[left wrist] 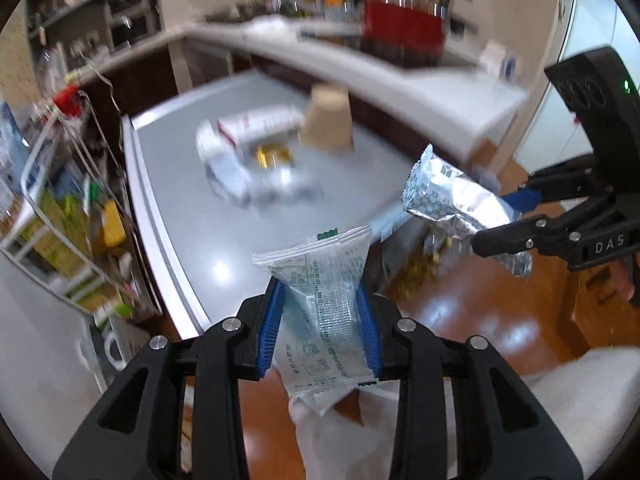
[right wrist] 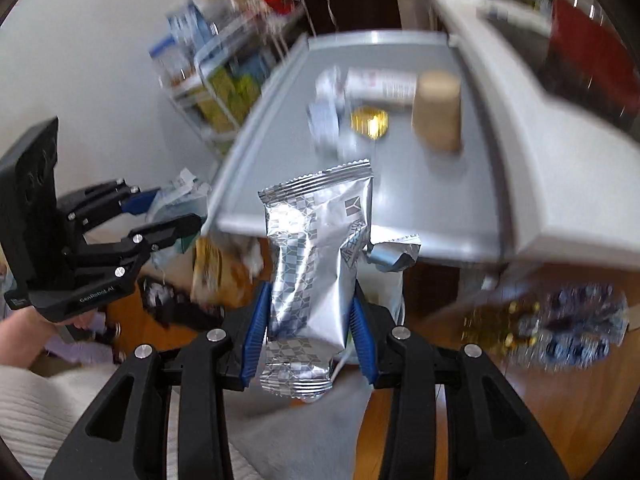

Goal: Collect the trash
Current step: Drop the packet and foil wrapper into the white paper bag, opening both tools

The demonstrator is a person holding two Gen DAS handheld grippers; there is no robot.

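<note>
At lower centre of both wrist views, the left gripper (left wrist: 322, 312) clenches a clear printed plastic wrapper (left wrist: 324, 292), and the right gripper (right wrist: 310, 320) clamps a silver foil packet (right wrist: 316, 256).

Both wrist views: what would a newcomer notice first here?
Each gripper is clamped on a piece of trash: the left gripper on a clear wrapper, the right gripper on a silver foil packet, both held off the near edge of the grey table. On the table behind them stand an upside-down brown paper cup and a blurred heap of white packaging with something gold in it.
</note>
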